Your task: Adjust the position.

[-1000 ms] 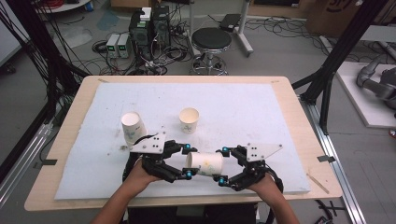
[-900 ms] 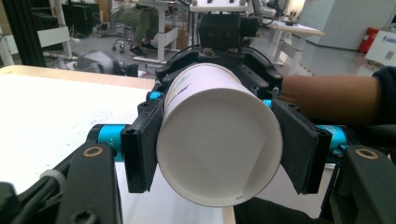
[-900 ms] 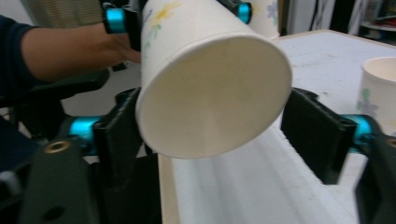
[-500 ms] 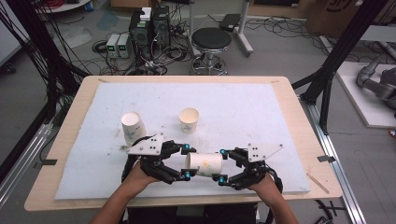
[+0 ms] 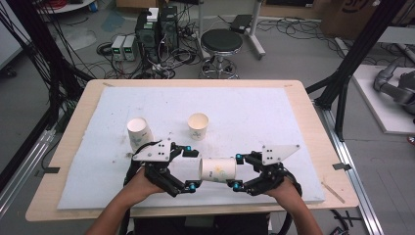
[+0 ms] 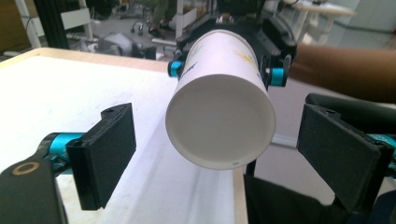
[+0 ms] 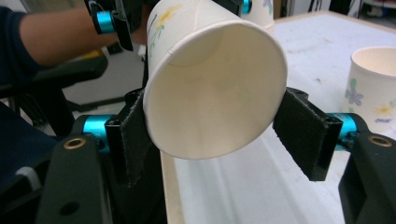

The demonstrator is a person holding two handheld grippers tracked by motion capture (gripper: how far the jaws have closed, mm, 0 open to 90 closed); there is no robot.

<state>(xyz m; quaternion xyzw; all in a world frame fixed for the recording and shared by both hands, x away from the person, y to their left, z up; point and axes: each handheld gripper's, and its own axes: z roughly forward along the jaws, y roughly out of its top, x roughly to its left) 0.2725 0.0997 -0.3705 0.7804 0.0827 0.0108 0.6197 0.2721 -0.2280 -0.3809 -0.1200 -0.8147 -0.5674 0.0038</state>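
In the high view, going left to right along the lower middle of the frame, the left gripper (image 5: 192, 169) comes first, then the cup (image 5: 218, 170), then the right gripper (image 5: 237, 171). The cup lies on its side in the air above the near edge of the tabletop (image 5: 274, 112), its long axis running left to right across the frame, from one gripper to the other. The left gripper's jaws have just been opening; in the left gripper view they stand wide to either side of the cup's closed base (image 6: 219, 123), clear of it. The right gripper's jaws have just been closing, and in the right gripper view its pads (image 7: 133, 135) press on the wall near the open rim (image 7: 215, 91), so the cup is carried from the right side alone. I judge the coming move turns on this: the left gripper can draw back leftward along the cup's axis, while the right gripper keeps it. Two more cups stand upright farther up the frame, one (image 5: 138, 133) at left centre and one (image 5: 197, 126) near the middle.
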